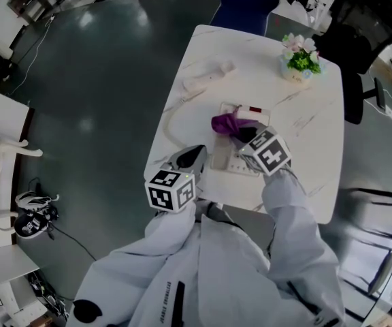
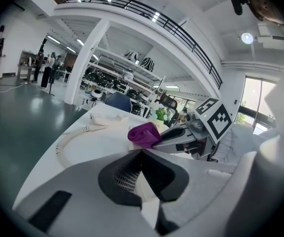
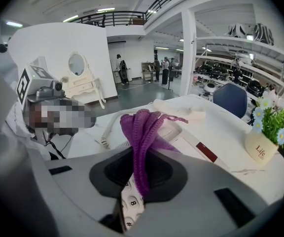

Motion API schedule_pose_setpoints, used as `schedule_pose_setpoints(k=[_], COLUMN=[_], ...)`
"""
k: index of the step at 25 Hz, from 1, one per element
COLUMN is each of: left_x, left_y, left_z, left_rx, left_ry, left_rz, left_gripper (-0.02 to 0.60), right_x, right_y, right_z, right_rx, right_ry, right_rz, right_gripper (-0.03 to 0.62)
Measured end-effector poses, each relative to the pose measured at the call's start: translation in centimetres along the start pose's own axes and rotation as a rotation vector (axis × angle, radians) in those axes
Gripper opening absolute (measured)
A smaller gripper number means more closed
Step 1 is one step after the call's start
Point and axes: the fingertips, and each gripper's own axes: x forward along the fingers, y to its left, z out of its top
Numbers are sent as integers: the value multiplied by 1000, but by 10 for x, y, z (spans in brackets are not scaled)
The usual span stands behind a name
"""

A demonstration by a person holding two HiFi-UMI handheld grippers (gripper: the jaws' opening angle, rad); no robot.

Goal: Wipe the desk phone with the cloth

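The right gripper (image 3: 141,179) is clamped on the purple cloth (image 3: 141,127), which is bunched over the phone (image 3: 194,149) keypad, mid-table (image 1: 305,155). The left gripper (image 2: 142,154) waits just beside the phone, jaws together on nothing. Nothing seems to brace the phone, so I'd worry a firm stroke shoves it, dragging the cord (image 1: 171,118) and handset (image 1: 206,79), or presses keys.

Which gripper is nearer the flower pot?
Right. The right gripper holds the cloth over the desk phone; the left gripper sits at the near edge of the table, farther from the flower pot.
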Motion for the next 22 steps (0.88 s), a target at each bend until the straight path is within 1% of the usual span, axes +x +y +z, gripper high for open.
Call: schedule_pose_setpoints(k=[11, 17, 22], left_x=[-5, -5, -9], left_y=[-5, -11, -10], left_z=[-11, -16, -22], left_rx=[-7, -12, -13], left_ry=[-2, 20, 44], left_rz=[-9, -52, -74], left_gripper=[-3, -3, -3], right_x=[0, -1, -2], right_y=[18, 24, 31], right_z=[-8, -9, -16], right_rx=[-20, -15, -1], right_ry=[26, 15, 39], right_rz=[14, -11, -30], right_gripper=[38, 38, 38])
